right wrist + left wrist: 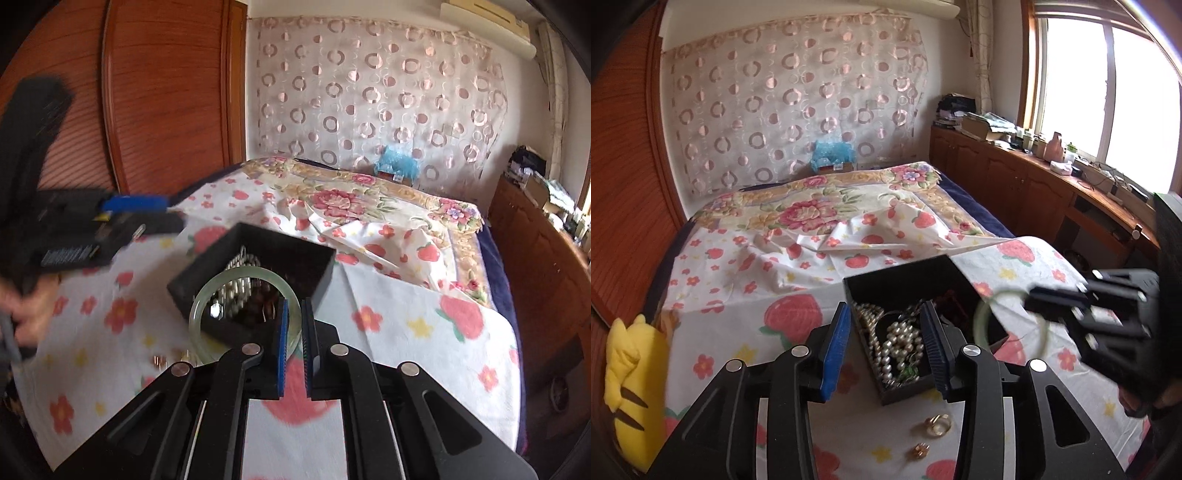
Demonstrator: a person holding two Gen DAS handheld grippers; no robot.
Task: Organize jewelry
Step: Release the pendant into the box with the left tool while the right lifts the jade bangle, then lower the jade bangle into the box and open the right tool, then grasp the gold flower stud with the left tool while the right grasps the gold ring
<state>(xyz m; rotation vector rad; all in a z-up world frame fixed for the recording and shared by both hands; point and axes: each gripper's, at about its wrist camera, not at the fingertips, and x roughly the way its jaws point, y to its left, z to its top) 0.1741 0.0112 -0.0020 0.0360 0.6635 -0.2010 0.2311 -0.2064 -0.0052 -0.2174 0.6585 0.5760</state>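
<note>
We are looking down at a bed covered with a white sheet (pixel 746 280) printed with red strawberries, small flowers and yellow stars. On it sits a square black jewelry box (pixel 908 291), open at the top, with matte dark walls.

Our right gripper (pixel 294 325) is clamped on a pale green bangle (pixel 207 306), a smooth, translucent ring like jade. Its blue-ribbed fingers (pixel 282 343) pinch the bangle's rim on the side nearest us, and the rest of the ring stands out ahead and to the left of the fingertips, over the near corner of the box. Through the ring we see blurred pearl beads and dark reddish pieces inside the box. In the left wrist view the bangle (pixel 982 314) appears just to the right of the box, held by the blurred right gripper (pixel 1034 299).

Our left gripper (pixel 884 332) is spread wide and holds nothing; its blue pads (pixel 836 350) frame the near part of the box. Between them lies a tangle of cream pearl strands (pixel 897 343), with a small green piece among them.

Below the left gripper's fingertips, just nearer to us than the box, two small gold-coloured pieces rest on the sheet: a ring (pixel 938 424) and a smaller ornament (pixel 919 451).

To the far left of the left gripper lies a yellow plush toy (pixel 631 384).
</note>
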